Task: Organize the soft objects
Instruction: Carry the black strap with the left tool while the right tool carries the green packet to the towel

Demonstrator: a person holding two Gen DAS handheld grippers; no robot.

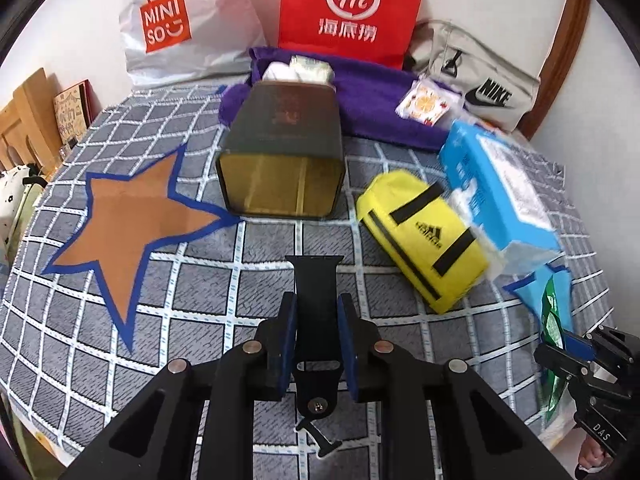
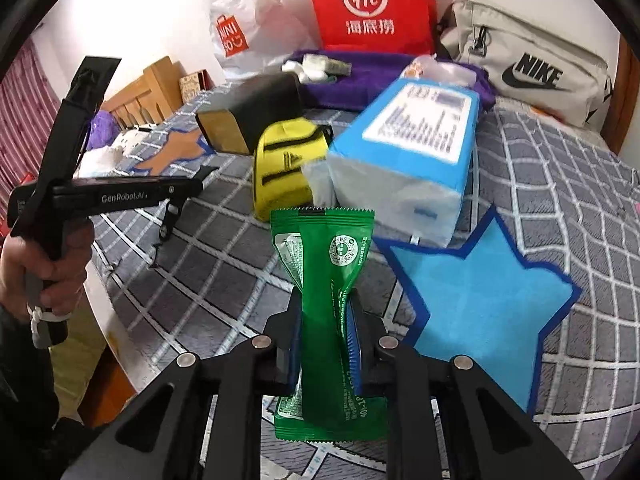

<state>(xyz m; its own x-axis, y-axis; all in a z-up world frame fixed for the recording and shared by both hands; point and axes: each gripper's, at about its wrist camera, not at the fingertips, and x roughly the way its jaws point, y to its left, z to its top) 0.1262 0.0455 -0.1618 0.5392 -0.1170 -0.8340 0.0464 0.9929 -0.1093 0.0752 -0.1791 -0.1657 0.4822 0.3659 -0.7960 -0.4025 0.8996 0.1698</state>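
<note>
One green packet (image 2: 326,312) pinched upright in right gripper (image 2: 326,344).

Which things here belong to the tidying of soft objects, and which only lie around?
Job things: green packet, held in the right gripper; blue tissue pack; yellow pouch; blue star; brown star.
Lying about: red bag, white bag, grey bag, dark box.

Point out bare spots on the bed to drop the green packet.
Free: the blue star right of the right gripper, the brown star, and bare quilt ahead of the left gripper. Crowded: around the dark box, yellow pouch, blue tissue pack and purple towel.
</note>
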